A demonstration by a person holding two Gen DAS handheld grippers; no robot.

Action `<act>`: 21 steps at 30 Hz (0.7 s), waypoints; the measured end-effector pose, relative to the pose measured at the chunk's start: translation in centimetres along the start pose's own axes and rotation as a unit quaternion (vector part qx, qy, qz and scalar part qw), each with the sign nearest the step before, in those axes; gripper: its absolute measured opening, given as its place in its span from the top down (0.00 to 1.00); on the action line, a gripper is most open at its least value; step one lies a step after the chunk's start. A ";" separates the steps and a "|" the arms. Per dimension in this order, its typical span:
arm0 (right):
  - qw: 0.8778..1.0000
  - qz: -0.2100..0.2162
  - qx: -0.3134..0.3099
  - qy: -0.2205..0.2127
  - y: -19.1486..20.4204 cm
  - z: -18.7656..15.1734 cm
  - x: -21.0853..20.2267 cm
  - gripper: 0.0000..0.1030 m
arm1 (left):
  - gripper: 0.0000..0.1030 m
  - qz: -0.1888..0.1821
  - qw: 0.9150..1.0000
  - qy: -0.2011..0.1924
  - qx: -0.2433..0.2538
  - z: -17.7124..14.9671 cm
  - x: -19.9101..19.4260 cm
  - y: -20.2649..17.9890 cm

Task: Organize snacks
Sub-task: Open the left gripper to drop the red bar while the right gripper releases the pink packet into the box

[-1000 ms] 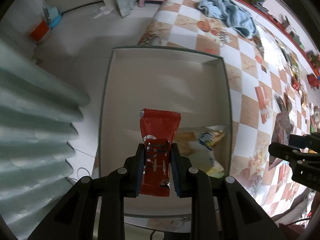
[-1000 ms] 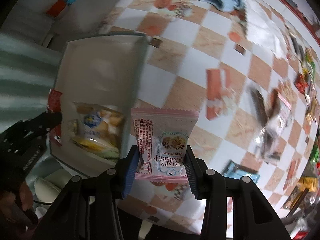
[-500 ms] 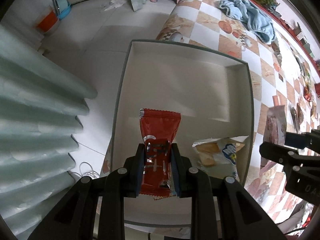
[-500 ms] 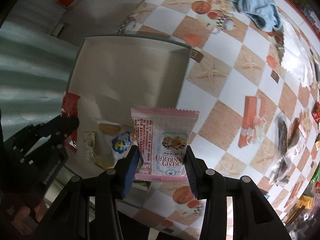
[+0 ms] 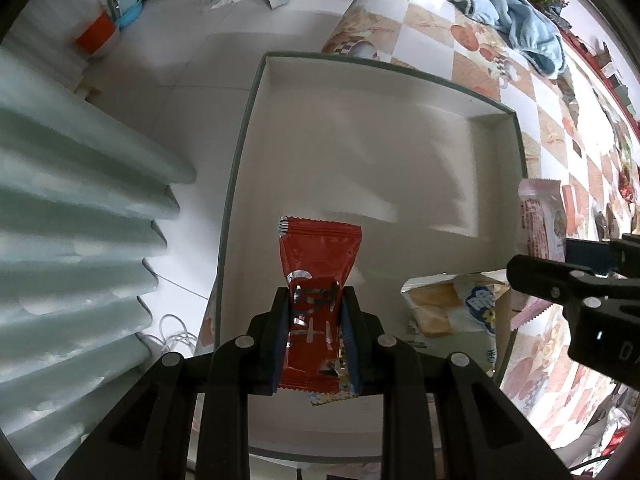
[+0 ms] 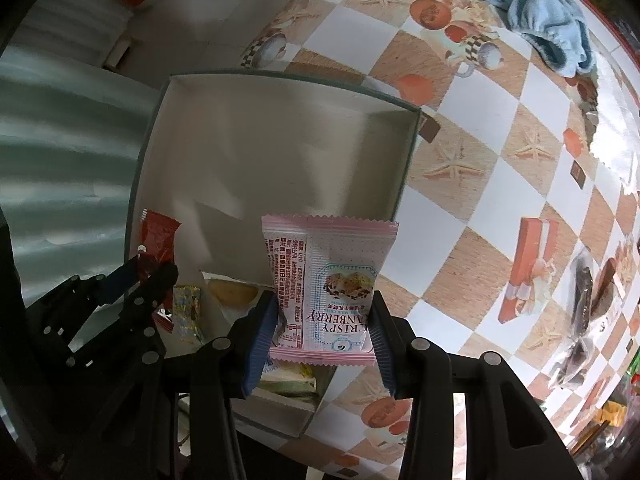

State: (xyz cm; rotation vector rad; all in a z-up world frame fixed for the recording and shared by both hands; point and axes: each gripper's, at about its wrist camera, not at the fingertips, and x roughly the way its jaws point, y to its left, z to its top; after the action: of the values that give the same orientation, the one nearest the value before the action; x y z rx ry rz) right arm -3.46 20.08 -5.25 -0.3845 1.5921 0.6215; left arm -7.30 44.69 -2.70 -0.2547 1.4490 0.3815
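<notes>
Glossy checkered oilcloth on the desk point(image 6: 500, 184), orange and white squares printed with cups and starfish, filling the right side of the right wrist frame. At upper right, a crumpled blue towel point(image 6: 536, 8), soft and fuzzy. Centre left, a shallow rectangular box point(image 6: 280, 148) of matte white card with a thin dark green rim, lying at the desk's left edge; smooth flat floor, mostly bare. In its lower corner, a crinkly clear biscuit bag point(image 5: 452, 304) lying flat, pale round biscuits showing through.

Left claw point(image 5: 316, 320), black with ribbed blue pads, clamped on the lower half of a shiny red packet point(image 5: 318, 276), serrated top seam upward, over the box's lower left part in the left wrist frame. A small foil wrapper point(image 6: 188, 312) just beside it, lower left of the right wrist frame.

Right claw point(image 6: 324, 320) pinched on a matte pink packet point(image 6: 330, 280) with zigzag end seams, lettering upside down, held above the box's lower right rim. At far right, loose snacks point(image 6: 588, 296) in clear wrap on the oilcloth.
</notes>
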 end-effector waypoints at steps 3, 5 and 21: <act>1.000 -0.001 0.001 0.004 0.3 0.4 0.3 0.55 | 0.74 0.003 1.000 0.000 0.002 0.0 0.1 -0.1; 1.000 -0.001 0.003 0.006 0.6 1.0 0.5 0.54 | 0.73 0.005 1.000 0.001 0.005 0.0 0.2 -0.3; 0.999 0.009 0.033 -0.007 -2.1 0.7 -1.1 0.01 | 0.22 0.036 0.998 -0.034 0.035 -0.3 -1.8 -1.7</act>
State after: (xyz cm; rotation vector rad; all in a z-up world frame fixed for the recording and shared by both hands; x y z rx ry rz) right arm -1.48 18.72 -4.56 -0.3176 1.5994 0.5829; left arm -7.05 42.78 -1.03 -0.1329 1.4051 0.3927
